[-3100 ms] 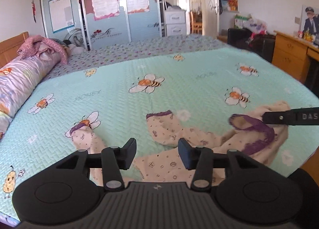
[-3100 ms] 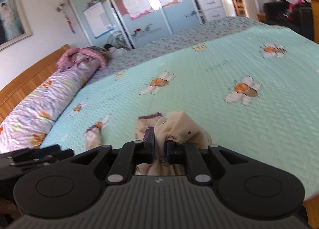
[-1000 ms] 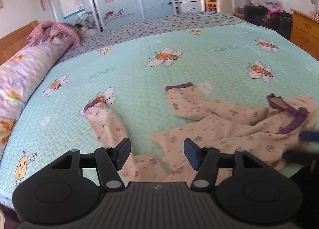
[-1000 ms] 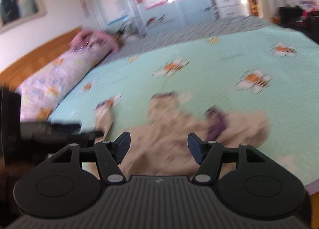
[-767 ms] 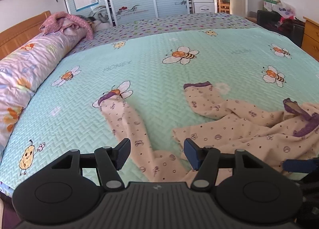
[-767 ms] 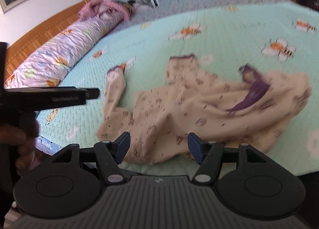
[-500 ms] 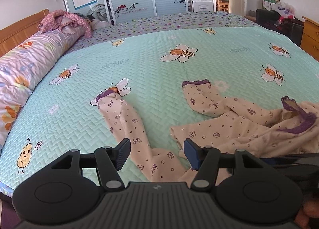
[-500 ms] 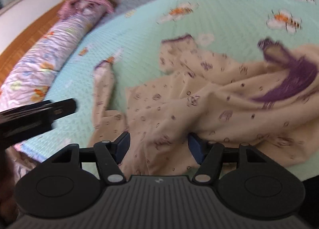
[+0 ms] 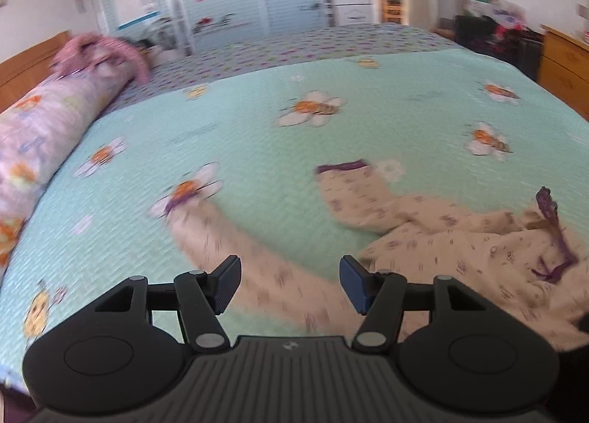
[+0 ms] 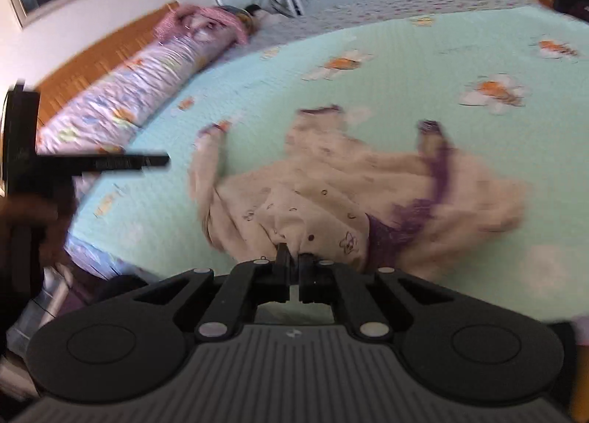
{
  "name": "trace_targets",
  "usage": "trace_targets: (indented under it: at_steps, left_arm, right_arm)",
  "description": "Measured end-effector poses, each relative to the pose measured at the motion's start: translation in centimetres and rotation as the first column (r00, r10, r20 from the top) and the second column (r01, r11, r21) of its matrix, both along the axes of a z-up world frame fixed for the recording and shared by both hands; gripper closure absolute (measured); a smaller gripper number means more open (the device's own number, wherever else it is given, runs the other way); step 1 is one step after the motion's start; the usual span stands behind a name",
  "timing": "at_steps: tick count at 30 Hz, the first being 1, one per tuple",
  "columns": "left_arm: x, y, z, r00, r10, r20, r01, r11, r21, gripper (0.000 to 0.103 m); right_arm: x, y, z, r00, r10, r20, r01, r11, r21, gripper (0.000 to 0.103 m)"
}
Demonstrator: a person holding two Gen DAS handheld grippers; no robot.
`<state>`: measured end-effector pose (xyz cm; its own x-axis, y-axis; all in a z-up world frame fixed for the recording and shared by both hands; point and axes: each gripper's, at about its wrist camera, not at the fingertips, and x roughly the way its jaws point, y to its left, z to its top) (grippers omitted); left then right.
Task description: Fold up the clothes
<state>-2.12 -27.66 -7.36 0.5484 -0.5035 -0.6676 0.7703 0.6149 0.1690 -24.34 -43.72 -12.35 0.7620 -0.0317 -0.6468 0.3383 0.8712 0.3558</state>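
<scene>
Right gripper (image 10: 293, 257) now pinching garment (image 10: 320, 209) edge

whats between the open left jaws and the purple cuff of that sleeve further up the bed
In the left wrist view, the cream sleeve itself: it runs from the left gripper up to its purple cuff, lying on the mint bedspread.

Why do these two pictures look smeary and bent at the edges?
Left wrist view: motion blur smears the mint-green bee-print bedspread and the cream dotted garment, while the open left gripper stays sharp. Right wrist view: blur is stronger, though the right gripper, shut on the garment, is crisp. Both fisheye views curve the room; windows glare white.
</scene>
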Motion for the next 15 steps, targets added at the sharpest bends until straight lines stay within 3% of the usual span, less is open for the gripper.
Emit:
trace_targets:
  at_steps: [4, 8, 11, 15]
  left_arm:
    - [-1.8, -4.4, 0.2, 0.986, -0.168, 0.015, 0.168, 0.985, 0.031, 0.041]
    - [-3.5, -8.7, 0.3, 0.943, -0.332, 0.025, 0.33, 0.942, 0.065, 0.041]
    - [-4.9, -12.0, 0.4, 0.893, -0.449, 0.029, 0.445, 0.891, 0.091, 0.041]
    - [-6.5, -16.0, -2.0, 0.797, -0.604, 0.012, 0.595, 0.788, 0.157, 0.041]
  right_arm:
    - [-3.6, -1.5, -0.9, 0.998, -0.04, -0.058, 0.042, 0.998, 0.038, 0.098]
    - [-4.3, -1.0, -2.5, 0.996, -0.058, -0.063, 0.065, 0.992, 0.109, 0.098]
    - [-4.6, -0.8, -3.6, 0.995, -0.081, -0.064, 0.09, 0.985, 0.148, 0.098]
    - [-5.0, -1.7, -4.2, 0.992, -0.12, -0.049, 0.127, 0.973, 0.195, 0.098]
